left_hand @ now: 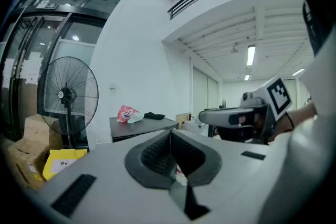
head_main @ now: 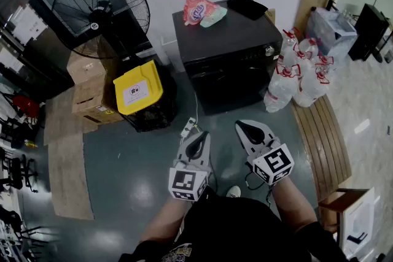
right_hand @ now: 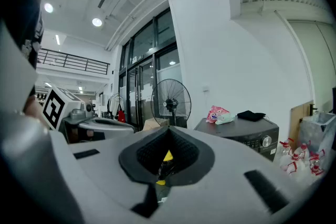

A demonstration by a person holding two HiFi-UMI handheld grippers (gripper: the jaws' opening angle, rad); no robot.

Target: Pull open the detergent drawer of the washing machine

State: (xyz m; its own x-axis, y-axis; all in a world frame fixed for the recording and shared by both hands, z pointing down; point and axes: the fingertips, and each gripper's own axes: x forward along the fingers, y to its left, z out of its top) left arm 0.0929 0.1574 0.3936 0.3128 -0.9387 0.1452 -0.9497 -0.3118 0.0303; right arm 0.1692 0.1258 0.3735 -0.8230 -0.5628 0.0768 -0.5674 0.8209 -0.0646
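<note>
**A:** How are our tongs standing?

**B:** We are holding the left tongs and the right tongs side by side in front of us. Both have their jaws pressed together and are gripping nothing, and neither is touching anything. A sliver of yellow is showing through the hollow of the right pads. We are reading that as the yellow bin beyond them, not something held.

**A:** And where is the washing machine?

**B:** The washing machine is standing straight ahead of both tongs and well apart from them. A pink bag and a black cloth are lying on its lid. Its knob is showing at the right end of the top front strip. We are not making out the detergent drawer from here. We are guessing it sits in that same strip, toward the other end.

**A:** So which step are we in?

**B:** We are judging this as the very start. We are standing back, the approach is not yet made, and nothing is sticking out of the machine's front.

**A:** What is the next move asking of us?

**B:** It is asking us to walk in, pick one pair and open its jaws. Then we are bringing them level with the drawer's front, closing on its lip and pulling straight back toward us.
</note>
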